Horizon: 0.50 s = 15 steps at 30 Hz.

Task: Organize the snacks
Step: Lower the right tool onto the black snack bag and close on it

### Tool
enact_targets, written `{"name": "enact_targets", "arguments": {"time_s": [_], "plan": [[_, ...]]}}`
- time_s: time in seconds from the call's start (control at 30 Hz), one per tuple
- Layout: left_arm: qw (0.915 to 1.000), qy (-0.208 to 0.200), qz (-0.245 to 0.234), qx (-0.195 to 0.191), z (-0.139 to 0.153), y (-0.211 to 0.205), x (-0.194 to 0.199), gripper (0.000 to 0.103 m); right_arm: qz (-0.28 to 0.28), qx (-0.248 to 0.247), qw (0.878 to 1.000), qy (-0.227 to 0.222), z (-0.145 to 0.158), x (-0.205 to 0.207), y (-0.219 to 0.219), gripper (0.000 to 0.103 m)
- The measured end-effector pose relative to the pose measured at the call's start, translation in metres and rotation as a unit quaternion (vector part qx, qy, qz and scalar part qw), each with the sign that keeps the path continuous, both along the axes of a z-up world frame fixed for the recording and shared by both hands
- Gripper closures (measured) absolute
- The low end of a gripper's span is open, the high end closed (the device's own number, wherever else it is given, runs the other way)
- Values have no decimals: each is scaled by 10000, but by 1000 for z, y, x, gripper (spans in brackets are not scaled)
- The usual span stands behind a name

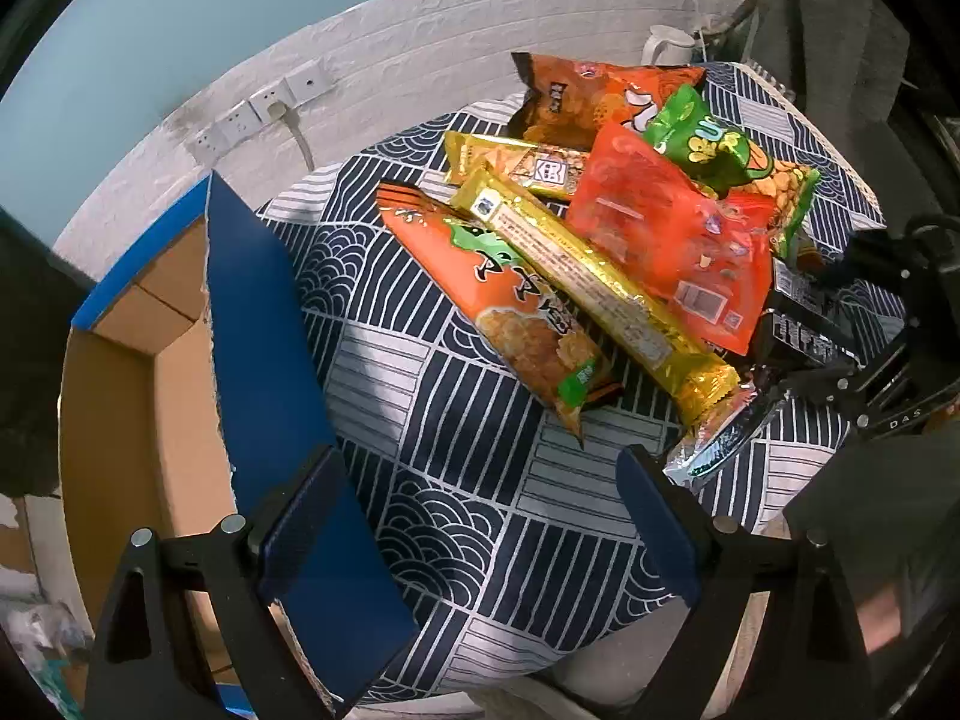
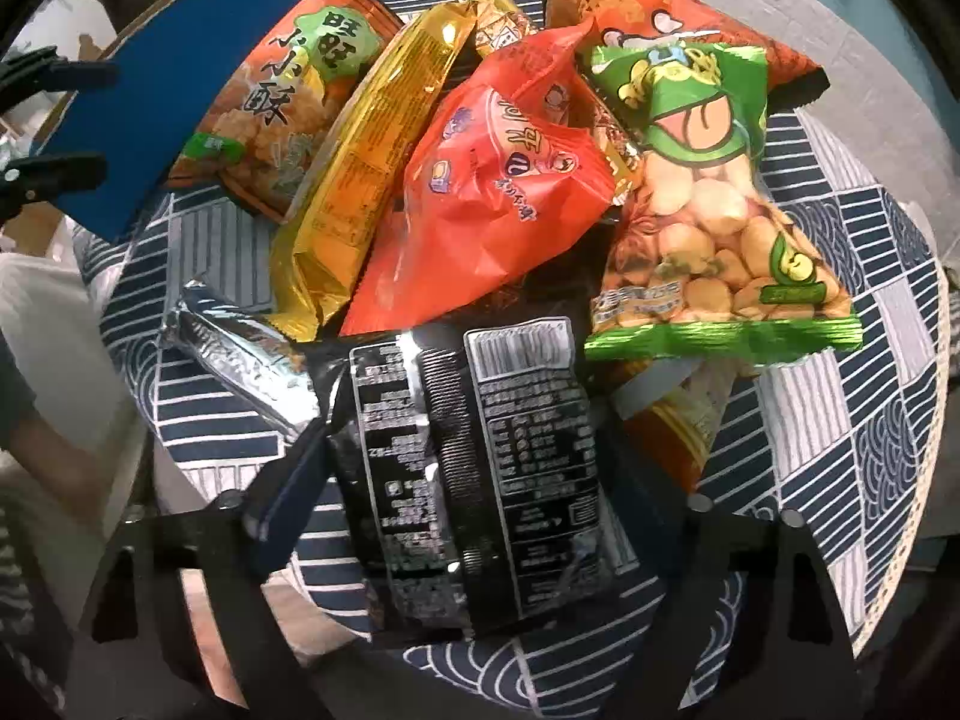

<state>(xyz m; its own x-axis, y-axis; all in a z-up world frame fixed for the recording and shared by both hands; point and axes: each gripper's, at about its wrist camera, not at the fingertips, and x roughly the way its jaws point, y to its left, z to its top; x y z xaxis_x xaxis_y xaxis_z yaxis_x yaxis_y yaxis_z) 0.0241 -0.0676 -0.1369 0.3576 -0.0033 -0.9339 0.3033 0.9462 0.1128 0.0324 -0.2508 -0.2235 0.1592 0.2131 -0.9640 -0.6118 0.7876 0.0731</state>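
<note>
The right wrist view looks steeply down on a heap of snack bags spread over a counter (image 2: 864, 276) draped in a navy-and-white patterned cloth, and the right tool (image 2: 462, 450) straddles a black foil packet printed with white text (image 2: 480, 456). Its blue pads sit at the packet's two long edges, the left one (image 2: 288, 480) close against the crinkled foil, but I cannot tell whether they press yet, so I read this tool as not yet clamped. The packet lies at the near edge of the heap, partly over a silver foil wrapper (image 2: 240, 348) and just under a red plastic pouch (image 2: 498, 192); a green bag of round puffs (image 2: 708, 210) and a long gold wrapper (image 2: 360, 180) crowd close. In the left wrist view the left tool (image 1: 480, 528) stands released, gripping nothing, its left pad against the blue flap (image 1: 270, 324) of an open cardboard box (image 1: 132, 396) beside the heap. The risks, as I judge them: slick foil may buckle and slide out of a squeeze across its width, the silver wrapper may get pinched along with it, and lifting could drag the red pouch and tip the heap toward the counter's edge.
</note>
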Motion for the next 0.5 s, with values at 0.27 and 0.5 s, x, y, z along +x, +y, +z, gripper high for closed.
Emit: {"name": "enact_targets", "arguments": {"time_s": [0.27,0.5], "plan": [[9997,31,210,-115,3,8,8,10,-22,184,9998,4,13,-2,0,33],[9994,-29,293,-176,9,8,14,10,-210,342,9989,-224,49,-6,-8,33]]}}
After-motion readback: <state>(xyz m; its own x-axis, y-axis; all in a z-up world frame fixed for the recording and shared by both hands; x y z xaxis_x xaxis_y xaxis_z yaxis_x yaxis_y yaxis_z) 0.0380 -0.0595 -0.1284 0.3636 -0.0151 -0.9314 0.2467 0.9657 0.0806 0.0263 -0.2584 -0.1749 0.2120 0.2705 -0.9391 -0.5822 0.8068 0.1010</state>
